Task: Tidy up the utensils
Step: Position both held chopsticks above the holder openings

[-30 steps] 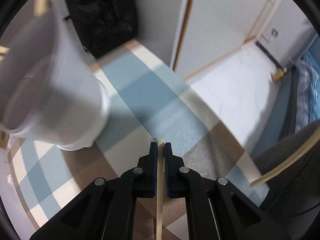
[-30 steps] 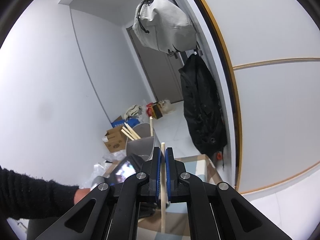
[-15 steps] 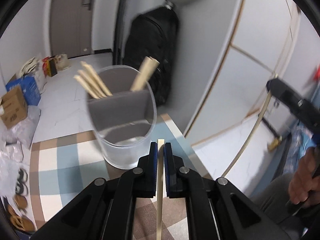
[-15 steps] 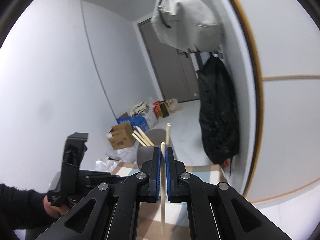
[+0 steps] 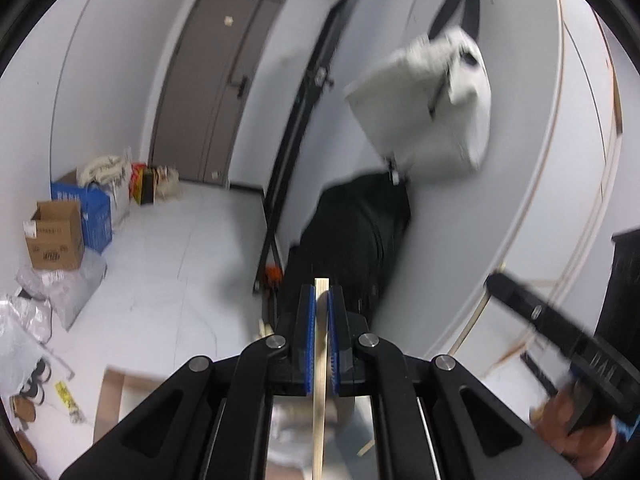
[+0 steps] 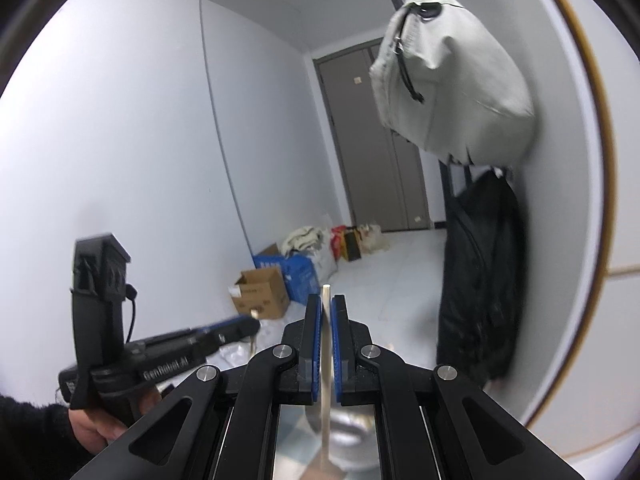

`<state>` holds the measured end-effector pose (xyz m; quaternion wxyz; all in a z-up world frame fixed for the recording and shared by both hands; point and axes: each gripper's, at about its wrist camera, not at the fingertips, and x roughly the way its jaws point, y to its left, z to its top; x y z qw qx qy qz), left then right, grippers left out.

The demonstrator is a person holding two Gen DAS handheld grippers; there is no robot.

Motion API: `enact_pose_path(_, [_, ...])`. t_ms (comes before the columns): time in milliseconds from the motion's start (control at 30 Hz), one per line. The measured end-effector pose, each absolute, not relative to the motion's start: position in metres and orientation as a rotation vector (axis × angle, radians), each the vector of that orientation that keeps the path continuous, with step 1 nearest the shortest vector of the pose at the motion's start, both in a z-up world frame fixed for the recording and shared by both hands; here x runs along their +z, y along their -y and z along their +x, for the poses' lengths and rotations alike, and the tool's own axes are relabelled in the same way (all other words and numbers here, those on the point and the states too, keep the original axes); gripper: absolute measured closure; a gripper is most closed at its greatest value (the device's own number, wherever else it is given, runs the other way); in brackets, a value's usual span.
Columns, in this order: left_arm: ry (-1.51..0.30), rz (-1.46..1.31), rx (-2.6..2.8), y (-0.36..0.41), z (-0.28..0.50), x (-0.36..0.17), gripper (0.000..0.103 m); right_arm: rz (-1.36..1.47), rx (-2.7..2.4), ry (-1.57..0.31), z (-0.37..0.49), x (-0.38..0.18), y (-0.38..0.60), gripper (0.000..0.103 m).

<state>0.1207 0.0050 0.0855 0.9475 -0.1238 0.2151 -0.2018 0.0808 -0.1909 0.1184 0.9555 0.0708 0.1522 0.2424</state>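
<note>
Two wooden chopsticks are in my grippers, one chopstick (image 5: 321, 360) squeezed tight in my left gripper (image 5: 321, 304) and another chopstick (image 6: 326, 344) in my right gripper (image 6: 326, 312).

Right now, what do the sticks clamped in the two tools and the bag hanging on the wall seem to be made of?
Stick in the left tool: pale, matte, square-cut tip, probably wood or bamboo.
Stick in the right tool: pale, matte; its tip looks rounder, likely also wood or bamboo.
Hanging bag: light grey cloth, soft folds and creases, probably canvas or nylon.
</note>
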Motion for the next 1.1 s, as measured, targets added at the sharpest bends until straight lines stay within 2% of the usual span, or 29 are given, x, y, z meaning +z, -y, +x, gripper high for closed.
enact_pose_path(133, [-0.358,-0.265,-0.357,-0.004,0.147,0.1,0.101,0.111,0.484,-0.288,0.107,0.135,0.178,0.099])
enact_pose_path(367, [-0.297,-0.32,-0.293,-0.01,0.174,0.087,0.101,0.086,0.472,-0.285,0.146,0.138,0.167,0.099])
enact_pose_path(933, [-0.215,-0.34,-0.277,-0.006,0.183,0.054,0.101,0.062,0.475,-0.283,0.173,0.109,0.16,0.099])
enact_pose_path(1100, [-0.249,-0.318,-0.283,-0.004,0.185,0.042,0.101,0.073,0.48,-0.285,0.177,0.095,0.165,0.099])
